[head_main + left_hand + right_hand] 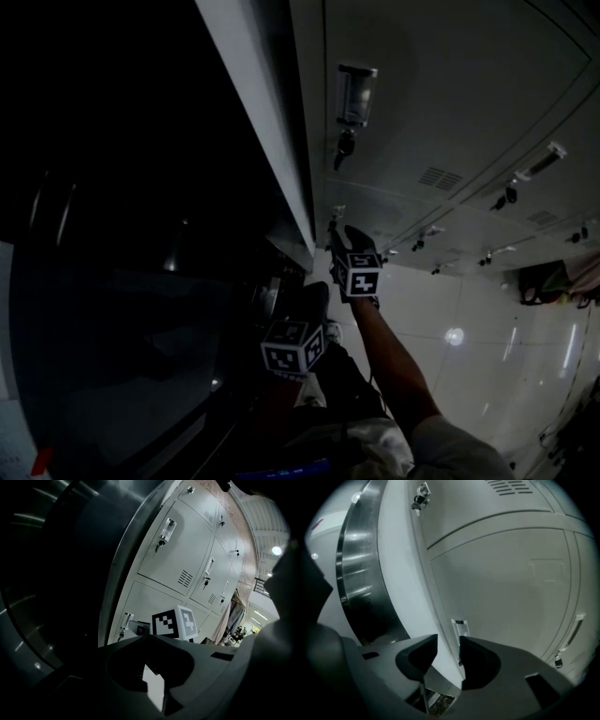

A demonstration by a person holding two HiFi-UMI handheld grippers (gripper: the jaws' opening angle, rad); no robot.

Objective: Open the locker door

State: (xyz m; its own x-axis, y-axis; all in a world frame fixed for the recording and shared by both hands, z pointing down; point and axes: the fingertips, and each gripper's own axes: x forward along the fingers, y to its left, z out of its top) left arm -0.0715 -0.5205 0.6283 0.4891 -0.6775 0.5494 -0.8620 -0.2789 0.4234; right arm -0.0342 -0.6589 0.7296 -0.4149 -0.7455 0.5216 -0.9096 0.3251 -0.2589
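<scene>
A wall of grey lockers fills the views. My right gripper (336, 232) (449, 654), on a bare forearm, is held up to a low locker door (386, 212) (511, 597). Its jaws stand open on either side of the door's left edge, just short of the small handle (336, 215) (461, 626), and the pads press on nothing. My left gripper (316, 296) (151, 641) hangs lower and nearer to me, shut and empty, pointing at the same locker. Its view is dark and shows the right gripper's marker cube (178, 623).
The locker above has a clear handle (354, 92) with a key (344, 145) hanging under it. More lockers with handles and vents (441, 178) run off to the right. A dark glossy panel (112, 281) stands on the left. Pale shiny floor (469, 337) lies below, and clothes (553, 281) hang at the far right.
</scene>
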